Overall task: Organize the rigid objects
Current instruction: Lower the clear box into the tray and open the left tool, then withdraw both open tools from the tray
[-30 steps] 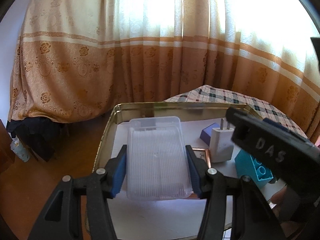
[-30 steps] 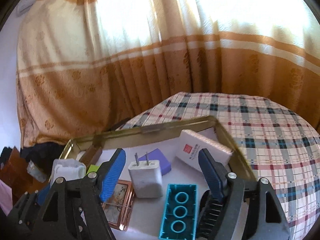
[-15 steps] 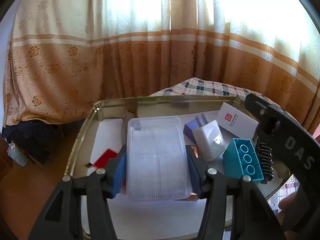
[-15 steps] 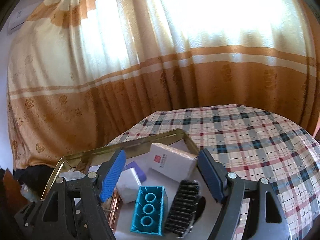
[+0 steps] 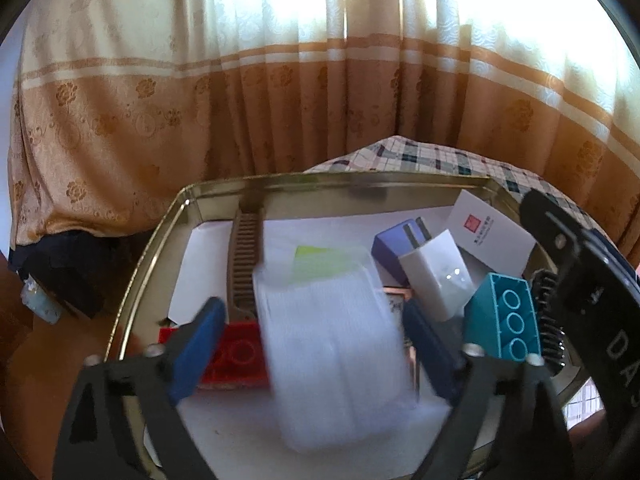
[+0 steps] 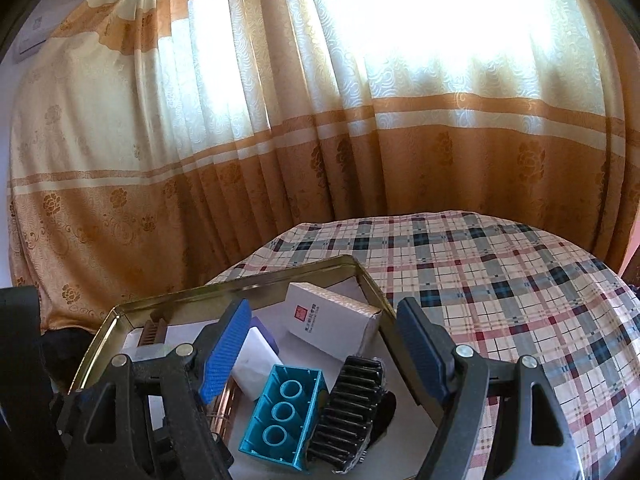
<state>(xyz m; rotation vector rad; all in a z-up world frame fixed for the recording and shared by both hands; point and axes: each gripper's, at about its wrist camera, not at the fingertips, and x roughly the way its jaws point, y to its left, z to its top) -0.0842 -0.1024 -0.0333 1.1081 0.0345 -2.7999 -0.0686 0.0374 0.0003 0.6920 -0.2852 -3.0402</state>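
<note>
The left gripper (image 5: 310,340) stands wide, its blue pads clear of the translucent ribbed plastic box (image 5: 332,352) that sits blurred between them; its jaws have just been opening, so the box looks to be in the act of being let go into the gold-rimmed metal tray (image 5: 180,208). The release point seems chosen for the bare white lining in the tray's near middle, where the box partly covers a red toy brick (image 5: 232,360) and a lime-green card (image 5: 316,258).

The right gripper (image 6: 320,354) hangs with jaws parted and nothing between its pads, poised over the tray's right end, probably waiting its turn rather than working.

Outward from the box, a brown comb (image 5: 244,256) lies lengthwise toward the far rim. To the right, a white plug charger (image 5: 438,276) leans on a purple block (image 5: 390,240), and a copper-framed picture (image 5: 396,300) shows only an edge beneath them. A teal toy brick with three round holes (image 6: 280,420) sits tilted just beside a black toothed hair clip (image 6: 348,408), and a white cardboard box with a red seal (image 6: 332,324) rests against the far right corner. The tray stands on a plaid tablecloth (image 6: 500,280), before a cream and orange curtain (image 6: 280,140).

The small things are crowded to the right, which leaves the larger box the open ground at left.
</note>
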